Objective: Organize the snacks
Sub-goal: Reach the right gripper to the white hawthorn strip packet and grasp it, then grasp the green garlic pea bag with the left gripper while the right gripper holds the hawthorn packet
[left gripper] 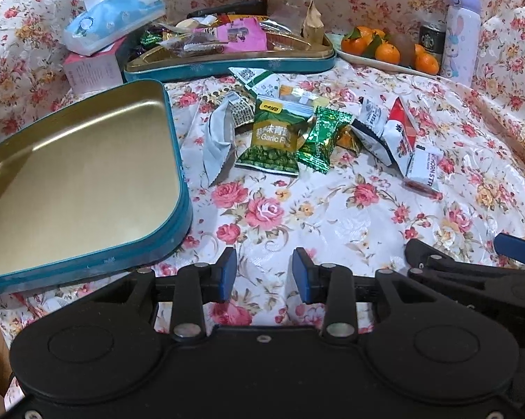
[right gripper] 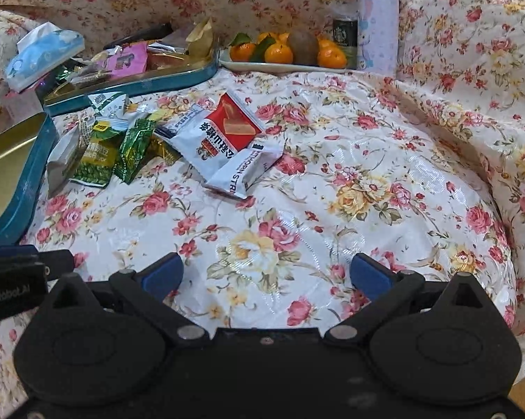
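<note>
- Floral cloth [right gripper: 332, 181] covered the whole surface and draped up behind.
- Snack packets [left gripper: 297, 129] lay loose mid-table, right of an empty tin [left gripper: 88, 188] cut off at left.
- Left gripper [left gripper: 264, 272] and right gripper [right gripper: 265, 276] hovered spread, holding nothing.

I see loose snack pile mid-frame in left wrist view: green garlic pea packet [left gripper: 274, 139] flat, label up; green foil candy [left gripper: 323, 138] touching its right edge; white torn wrapper [left gripper: 218, 143] on its left; red-white hawthorn strip packets [left gripper: 407, 143] at pile's right. Empty teal tin lid [left gripper: 88, 188], gold inside up, left of frame. Teal tin [left gripper: 234, 57] heaped with snacks, upper centre.
</note>
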Demonstrator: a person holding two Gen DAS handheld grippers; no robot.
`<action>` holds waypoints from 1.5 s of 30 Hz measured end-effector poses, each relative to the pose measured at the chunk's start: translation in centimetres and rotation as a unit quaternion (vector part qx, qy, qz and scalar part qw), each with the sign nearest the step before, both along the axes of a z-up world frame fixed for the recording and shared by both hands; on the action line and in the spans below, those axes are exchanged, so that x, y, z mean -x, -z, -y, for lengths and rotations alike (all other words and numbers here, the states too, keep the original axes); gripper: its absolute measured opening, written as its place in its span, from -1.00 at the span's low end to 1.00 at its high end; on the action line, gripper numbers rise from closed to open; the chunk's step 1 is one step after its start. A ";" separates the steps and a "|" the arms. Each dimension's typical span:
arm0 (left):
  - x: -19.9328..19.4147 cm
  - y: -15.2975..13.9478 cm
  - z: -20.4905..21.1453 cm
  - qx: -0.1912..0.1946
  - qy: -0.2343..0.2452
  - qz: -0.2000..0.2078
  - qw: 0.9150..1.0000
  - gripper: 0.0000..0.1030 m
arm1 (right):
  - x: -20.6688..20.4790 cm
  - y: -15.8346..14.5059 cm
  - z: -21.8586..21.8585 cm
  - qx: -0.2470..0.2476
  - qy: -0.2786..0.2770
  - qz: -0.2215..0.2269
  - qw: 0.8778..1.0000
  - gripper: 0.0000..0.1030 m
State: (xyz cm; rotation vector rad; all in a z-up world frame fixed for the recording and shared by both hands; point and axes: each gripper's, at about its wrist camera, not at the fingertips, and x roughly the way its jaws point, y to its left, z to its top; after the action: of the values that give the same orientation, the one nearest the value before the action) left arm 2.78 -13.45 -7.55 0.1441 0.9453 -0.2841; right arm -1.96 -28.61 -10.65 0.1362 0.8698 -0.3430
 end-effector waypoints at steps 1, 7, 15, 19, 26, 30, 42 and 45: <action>-0.1 0.0 0.0 0.001 0.000 0.000 1.000 -0.11 | -0.2 0.0 0.0 0.000 -0.002 -0.004 1.000 1.00; -0.3 0.3 0.1 0.000 0.003 0.007 1.000 -0.09 | 0.1 -0.4 0.7 -0.012 -0.015 0.004 1.000 0.87; 0.0 0.7 0.8 -0.010 0.011 0.031 0.999 -0.02 | 0.5 -2.8 1.8 -0.034 0.007 0.090 0.995 0.21; -0.2 0.9 0.6 -0.007 0.003 0.036 0.999 0.11 | -1.6 -3.1 2.1 -0.034 -0.005 0.104 0.994 -0.17; -0.2 1.0 0.6 -0.010 0.002 0.040 0.999 0.18 | -4.9 -1.5 2.5 -0.050 -0.002 0.080 0.996 -0.28; -0.2 0.9 0.6 -0.011 0.006 0.042 0.999 0.16 | -5.3 -0.7 2.2 -0.038 -0.001 0.080 0.996 -0.21; -0.3 0.4 1.7 -0.020 0.027 0.045 0.998 0.14 | -3.6 -1.1 5.0 -0.020 0.039 0.089 0.995 -0.38; -0.3 0.2 2.2 -0.023 0.034 0.048 0.998 0.15 | -3.9 -0.7 5.1 -0.016 0.028 0.085 0.996 -0.38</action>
State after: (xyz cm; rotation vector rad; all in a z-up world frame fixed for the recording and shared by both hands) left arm 3.10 -15.61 -7.74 0.2303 0.8527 -0.3166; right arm 1.98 -33.69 -9.91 0.2171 0.7046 -0.3652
